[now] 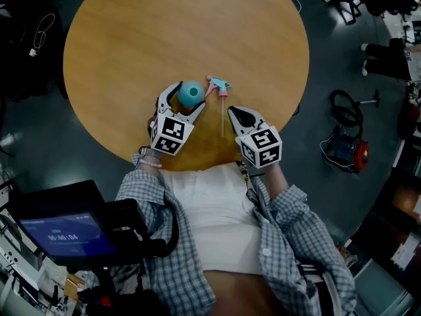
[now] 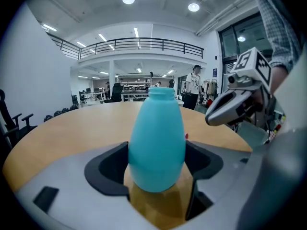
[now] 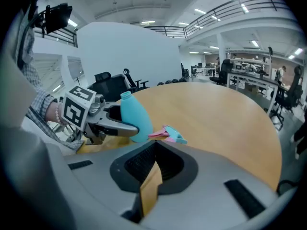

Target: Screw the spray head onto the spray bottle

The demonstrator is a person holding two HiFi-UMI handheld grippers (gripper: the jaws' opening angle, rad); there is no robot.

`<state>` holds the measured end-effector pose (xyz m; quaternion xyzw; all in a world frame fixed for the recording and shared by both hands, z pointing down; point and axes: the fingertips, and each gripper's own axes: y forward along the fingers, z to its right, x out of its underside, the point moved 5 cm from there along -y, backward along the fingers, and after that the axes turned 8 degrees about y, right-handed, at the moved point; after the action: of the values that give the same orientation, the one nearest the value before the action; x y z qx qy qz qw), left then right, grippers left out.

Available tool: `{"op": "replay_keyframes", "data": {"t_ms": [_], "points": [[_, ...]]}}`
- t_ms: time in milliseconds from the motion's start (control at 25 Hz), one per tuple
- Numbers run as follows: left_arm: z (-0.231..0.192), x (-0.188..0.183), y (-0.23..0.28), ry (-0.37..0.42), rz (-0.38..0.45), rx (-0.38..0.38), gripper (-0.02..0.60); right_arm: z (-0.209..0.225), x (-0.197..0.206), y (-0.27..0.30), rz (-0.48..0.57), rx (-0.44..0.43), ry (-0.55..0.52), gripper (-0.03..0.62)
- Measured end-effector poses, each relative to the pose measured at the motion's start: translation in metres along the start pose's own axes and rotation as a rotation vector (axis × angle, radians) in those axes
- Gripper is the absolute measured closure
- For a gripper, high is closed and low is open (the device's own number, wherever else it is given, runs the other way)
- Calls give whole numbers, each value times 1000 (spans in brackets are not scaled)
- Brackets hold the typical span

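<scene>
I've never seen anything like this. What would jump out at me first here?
A teal bottle stands upright on the round wooden table, and the jaws of the left gripper are closed on its sides. Beside it lies a pink-and-blue spray head, not yet on the bottle, just beyond the tip of the shut right gripper.

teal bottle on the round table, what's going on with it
A person holds a two-jaw gripper in each hand over a round wooden table. The left gripper has its jaws on the sides of the upright teal spray bottle, whose neck is bare. The pink and blue spray head lies on the table just beside the bottle, not yet picked up. The right gripper is shut and empty, close to the spray head.
</scene>
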<state>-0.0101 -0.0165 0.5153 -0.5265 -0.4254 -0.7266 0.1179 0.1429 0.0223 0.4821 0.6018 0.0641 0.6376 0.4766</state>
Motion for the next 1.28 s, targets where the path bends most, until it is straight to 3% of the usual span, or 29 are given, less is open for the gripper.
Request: {"op": "replay_keyframes", "data": {"t_ms": [200,320,480,640,920,1080,1280], "points": [[5,5,-4,-18,-8,4,207,32,-34,29,-104,-20,-214,600],[6,7,-5,-18,-11,3,207,44,-53,52,-202,-73,-276,474],[9,8,-7,-24,-16,-1,207,46,-56,83,-372,-144,-349,457],[12,9,-6,-31,-18,-3,207,41,-50,103,-483,-237,-303,435],[14,8,-9,-30,-20,-4,207,41,-43,120,-565,-264,-252,422],[15,8,-10,-33,-18,-6,207,40,-39,122,-584,-309,-234,424],[13,8,-10,-39,-14,-9,207,40,-39,121,-570,-320,-156,475]]}}
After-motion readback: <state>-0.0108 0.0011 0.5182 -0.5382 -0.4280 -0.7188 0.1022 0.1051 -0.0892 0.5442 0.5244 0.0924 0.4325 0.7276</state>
